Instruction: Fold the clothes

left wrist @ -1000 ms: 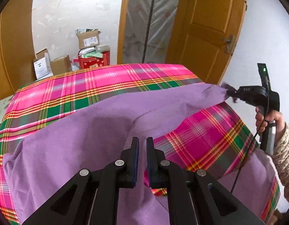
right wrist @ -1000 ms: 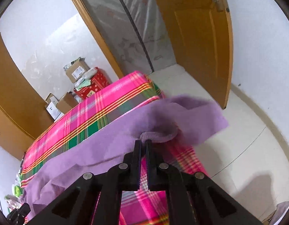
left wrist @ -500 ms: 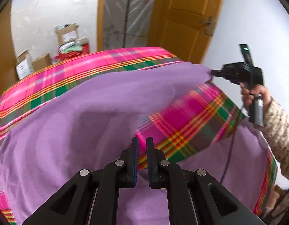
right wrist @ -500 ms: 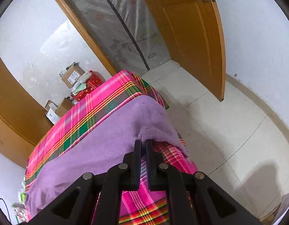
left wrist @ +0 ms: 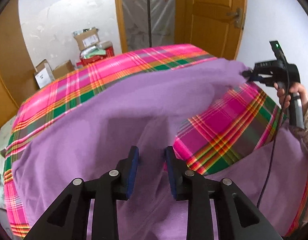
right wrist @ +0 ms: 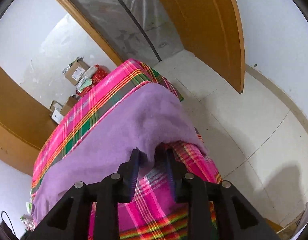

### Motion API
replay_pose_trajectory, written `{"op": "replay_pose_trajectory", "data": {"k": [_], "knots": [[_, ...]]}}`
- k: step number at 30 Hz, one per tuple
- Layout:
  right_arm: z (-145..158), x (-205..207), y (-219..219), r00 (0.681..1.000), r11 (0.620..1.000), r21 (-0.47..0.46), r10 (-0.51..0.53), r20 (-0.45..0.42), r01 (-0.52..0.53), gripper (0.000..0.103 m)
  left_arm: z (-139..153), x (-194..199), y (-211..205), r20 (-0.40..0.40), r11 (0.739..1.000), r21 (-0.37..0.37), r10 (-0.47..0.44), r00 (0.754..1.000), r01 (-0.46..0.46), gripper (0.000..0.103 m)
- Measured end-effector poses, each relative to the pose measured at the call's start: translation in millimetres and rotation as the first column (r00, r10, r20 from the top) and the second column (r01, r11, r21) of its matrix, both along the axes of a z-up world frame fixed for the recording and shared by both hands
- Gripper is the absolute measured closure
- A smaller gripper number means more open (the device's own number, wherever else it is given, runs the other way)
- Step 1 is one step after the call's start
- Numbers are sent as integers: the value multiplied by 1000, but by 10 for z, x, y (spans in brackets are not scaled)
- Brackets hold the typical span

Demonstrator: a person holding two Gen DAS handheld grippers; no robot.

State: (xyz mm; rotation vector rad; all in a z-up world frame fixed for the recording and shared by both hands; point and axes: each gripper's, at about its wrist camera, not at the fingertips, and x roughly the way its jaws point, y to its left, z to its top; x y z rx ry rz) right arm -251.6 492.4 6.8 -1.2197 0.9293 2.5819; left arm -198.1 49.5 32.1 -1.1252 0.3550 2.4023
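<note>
Purple garment (left wrist: 118,124) lies between both opening jaws — left hand-held gripper (left wrist: 151,156) over loose folds, right hand-held gripper (right wrist: 152,156) at its far corner, pads seemingly clear — spread across the plaid-covered counter (left wrist: 224,124), door (right wrist: 210,30) beyond.

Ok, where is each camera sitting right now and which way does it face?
Left wrist: sits on the left tongs, looking down across the purple garment on the plaid cloth toward the door; own fingers, opening over the fabric, plus the right tongs and hand.
Right wrist: sits on the right tongs, looking down at the garment's corner and floor; own fingers opening, fabric between them.
Shared: garment, plaid cloth, door, cardboard boxes.
</note>
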Motion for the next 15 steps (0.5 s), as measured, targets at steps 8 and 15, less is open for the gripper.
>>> {"op": "replay_pose_trajectory", "data": {"k": [8,15], "knots": [[117,48,58,998,999,-9,-33,-49,32,100,-57,38,126,22,996,-12,-93,995,93,94],[387,76,102,996,999,-3,-47,-81,47,100,-1,124,-4,46,993,7,-115,992,114,96]]}}
